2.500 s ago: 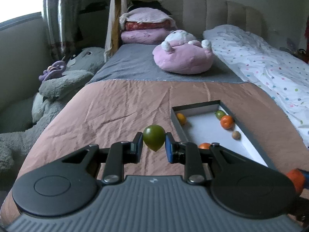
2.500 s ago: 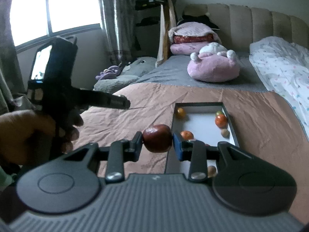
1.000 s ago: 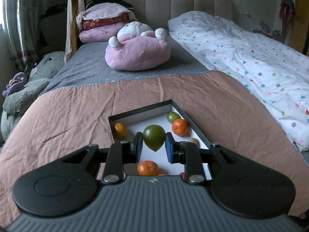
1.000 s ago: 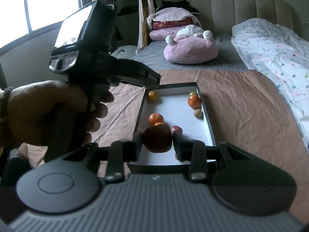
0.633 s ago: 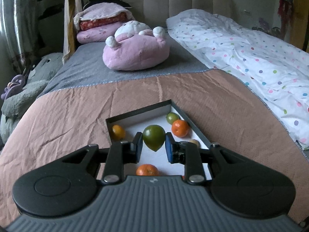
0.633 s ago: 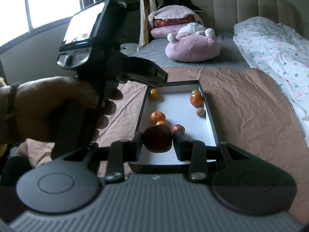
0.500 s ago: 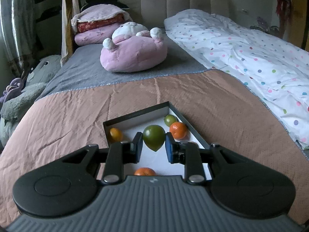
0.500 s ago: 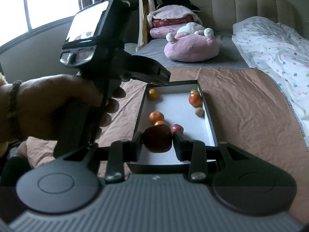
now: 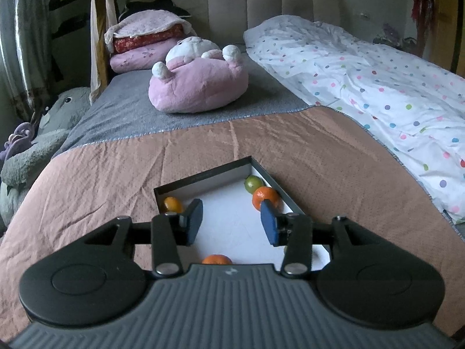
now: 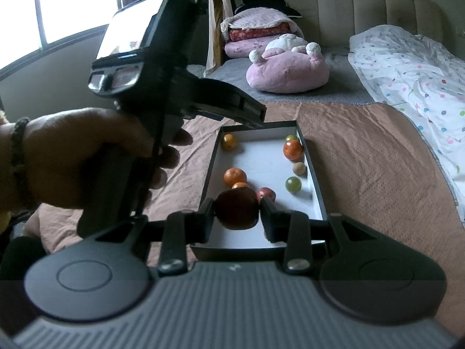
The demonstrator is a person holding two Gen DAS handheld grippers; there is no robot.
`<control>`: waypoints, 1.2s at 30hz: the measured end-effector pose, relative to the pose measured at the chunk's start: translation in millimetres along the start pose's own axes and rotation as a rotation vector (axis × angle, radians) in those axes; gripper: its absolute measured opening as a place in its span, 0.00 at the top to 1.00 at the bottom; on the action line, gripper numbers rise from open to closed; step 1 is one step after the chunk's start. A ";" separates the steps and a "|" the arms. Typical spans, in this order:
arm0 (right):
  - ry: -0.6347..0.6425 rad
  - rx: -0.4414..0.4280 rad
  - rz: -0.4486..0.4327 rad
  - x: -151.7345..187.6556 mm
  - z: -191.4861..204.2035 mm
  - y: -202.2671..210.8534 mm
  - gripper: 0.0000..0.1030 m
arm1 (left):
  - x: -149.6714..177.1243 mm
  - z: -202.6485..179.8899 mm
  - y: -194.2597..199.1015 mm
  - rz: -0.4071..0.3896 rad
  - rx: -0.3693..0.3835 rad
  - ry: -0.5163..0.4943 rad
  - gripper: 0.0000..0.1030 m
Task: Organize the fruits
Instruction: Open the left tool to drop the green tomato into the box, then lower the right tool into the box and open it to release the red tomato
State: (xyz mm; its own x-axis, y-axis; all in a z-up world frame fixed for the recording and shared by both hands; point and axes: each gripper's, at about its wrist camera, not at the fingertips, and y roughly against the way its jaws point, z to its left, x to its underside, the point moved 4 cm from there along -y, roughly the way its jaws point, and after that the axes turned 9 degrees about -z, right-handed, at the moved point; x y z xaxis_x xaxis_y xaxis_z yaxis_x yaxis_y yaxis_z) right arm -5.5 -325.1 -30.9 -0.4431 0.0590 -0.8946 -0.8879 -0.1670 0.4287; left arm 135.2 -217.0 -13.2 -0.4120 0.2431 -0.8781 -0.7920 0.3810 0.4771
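Green fruit (image 10: 293, 184) is gone from the left gripper (image 9: 231, 223): half a second back it sat pinched between the pads, now the jaws have just been opening and stand spread with nothing between them, only white tray floor showing through the gap. In the right wrist view a green fruit lies loose on the tray (image 10: 316, 192) floor, ahead and right of the right gripper (image 10: 237, 213); I judge that's the one dropped.

Right gripper is pinching the dark red fruit (image 10: 237, 209), both pads pressed on it, held over the near end of the tray. Not released yet.

Progress, as I read it:
- In tray: three orange fruits (image 10: 234, 176), one by the far-left corner, one by the far-right wall, one mid-left; a small green one in the far-right corner; a small tan one by the right wall; a red one (image 10: 266, 194) just beyond the right gripper's right pad; another orange mostly hidden behind the held fruit.
- Left: the dark red fruit. No other loose fruit visible on the bedspread (image 9: 116, 174), though the view is partial.

Clearance:
- Tray walls are low and dark; the near wall is right under the right gripper's fingers.
- Open white floor is in the middle of the tray, ahead of both grippers. Best drop zone.
- Left hand (image 10: 87, 157) with its gripper hangs above the tray's far-left part, just left of the right gripper. Tight on that side.
- Bedspread is soft and wrinkled, so the tray may tilt and fruit can roll.
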 end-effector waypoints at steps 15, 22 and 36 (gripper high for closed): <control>0.005 0.029 -0.029 -8.9 -5.1 0.0 0.64 | 1.4 10.9 26.7 -0.014 -0.011 0.018 0.45; -0.030 0.056 -0.014 -7.6 -16.1 -12.1 0.64 | 5.9 20.0 42.3 -0.020 -0.016 0.038 0.44; 0.006 0.068 0.049 -12.0 -23.2 -74.2 0.64 | 29.6 37.8 73.7 -0.005 -0.035 0.064 0.37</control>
State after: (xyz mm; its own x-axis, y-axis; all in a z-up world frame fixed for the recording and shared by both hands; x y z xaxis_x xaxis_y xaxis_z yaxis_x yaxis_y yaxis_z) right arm 68.6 -336.3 -54.9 -0.4852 0.0461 -0.8732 -0.8719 -0.1019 0.4790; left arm 81.7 -147.9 -2.6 -0.4348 0.1832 -0.8817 -0.8092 0.3502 0.4718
